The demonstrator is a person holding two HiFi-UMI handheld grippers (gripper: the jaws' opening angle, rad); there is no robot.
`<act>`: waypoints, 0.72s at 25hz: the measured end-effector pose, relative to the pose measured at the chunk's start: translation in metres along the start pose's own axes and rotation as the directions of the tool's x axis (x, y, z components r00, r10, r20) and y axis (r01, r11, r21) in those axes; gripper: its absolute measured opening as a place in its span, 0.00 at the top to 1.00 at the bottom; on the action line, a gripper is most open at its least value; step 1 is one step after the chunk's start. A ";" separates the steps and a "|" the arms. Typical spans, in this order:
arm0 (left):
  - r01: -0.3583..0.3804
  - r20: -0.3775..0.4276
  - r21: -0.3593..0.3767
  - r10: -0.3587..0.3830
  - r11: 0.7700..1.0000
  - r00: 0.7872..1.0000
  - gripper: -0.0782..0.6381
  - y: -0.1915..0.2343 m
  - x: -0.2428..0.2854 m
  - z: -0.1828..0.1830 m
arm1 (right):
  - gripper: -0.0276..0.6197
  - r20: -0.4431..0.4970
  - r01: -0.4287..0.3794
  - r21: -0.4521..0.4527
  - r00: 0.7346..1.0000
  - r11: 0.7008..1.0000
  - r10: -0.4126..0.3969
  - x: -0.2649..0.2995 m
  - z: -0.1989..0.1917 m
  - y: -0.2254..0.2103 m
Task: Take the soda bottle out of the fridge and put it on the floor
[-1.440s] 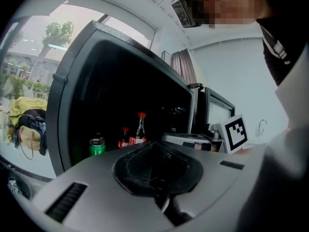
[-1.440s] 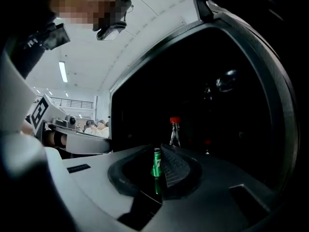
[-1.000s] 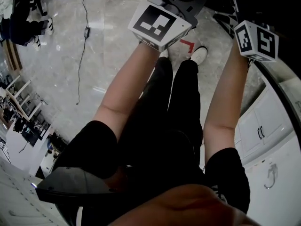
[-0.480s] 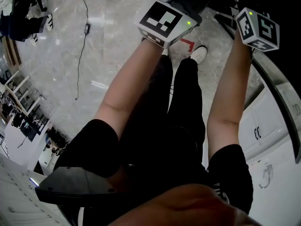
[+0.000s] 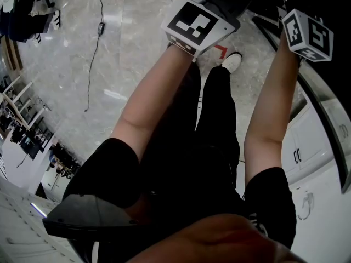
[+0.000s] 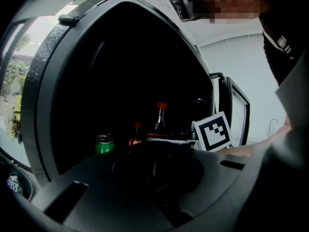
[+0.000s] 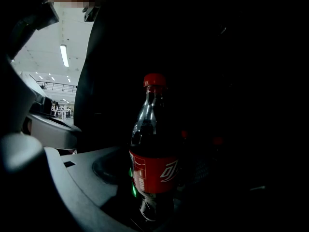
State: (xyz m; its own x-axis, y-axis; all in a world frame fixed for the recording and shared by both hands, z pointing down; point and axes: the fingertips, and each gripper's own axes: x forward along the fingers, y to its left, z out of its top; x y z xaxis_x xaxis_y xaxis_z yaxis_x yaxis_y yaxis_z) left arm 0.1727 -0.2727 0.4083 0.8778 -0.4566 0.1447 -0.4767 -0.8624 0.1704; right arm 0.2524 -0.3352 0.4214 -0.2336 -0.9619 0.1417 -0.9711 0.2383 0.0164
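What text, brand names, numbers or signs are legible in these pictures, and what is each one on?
No text can be read for certain.
Soda bottle, red label: white lettering, too dark and blurred to read.
Green can: print too small.
Small red-labelled bottle: too small.
Square markers: black-and-white patterns, no letters.
Floor: red corner mark, no words.

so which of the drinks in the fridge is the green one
The can at the left end of the row. It is squat with a green body, while the short bottle and the tall bottle to its right are dark with red caps.
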 end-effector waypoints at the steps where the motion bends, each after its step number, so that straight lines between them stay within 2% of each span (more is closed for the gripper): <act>1: -0.005 0.003 -0.001 0.005 1.000 1.000 0.89 0.000 -0.002 0.000 | 0.47 0.005 -0.008 0.004 1.000 1.000 0.008 -0.002 0.000 0.002; 11: -0.037 0.006 -0.023 0.037 0.999 0.999 0.89 -0.008 -0.041 -0.018 | 0.47 0.063 -0.118 0.036 0.991 0.992 0.116 -0.051 0.013 0.051; 18: -0.079 -0.021 -0.053 0.078 0.995 0.997 0.89 -0.014 -0.084 -0.067 | 0.47 0.069 -0.228 0.019 0.972 0.974 0.226 -0.089 -0.017 0.113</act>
State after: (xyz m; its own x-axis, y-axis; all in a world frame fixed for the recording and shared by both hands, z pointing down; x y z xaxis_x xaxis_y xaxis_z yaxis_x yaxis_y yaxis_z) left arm 0.1020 -0.2073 0.4594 0.8369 -0.5175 0.1783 -0.5462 -0.8109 0.2101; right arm 0.1644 -0.2207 0.4275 -0.4498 -0.8901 0.0732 -0.8931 0.4485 -0.0349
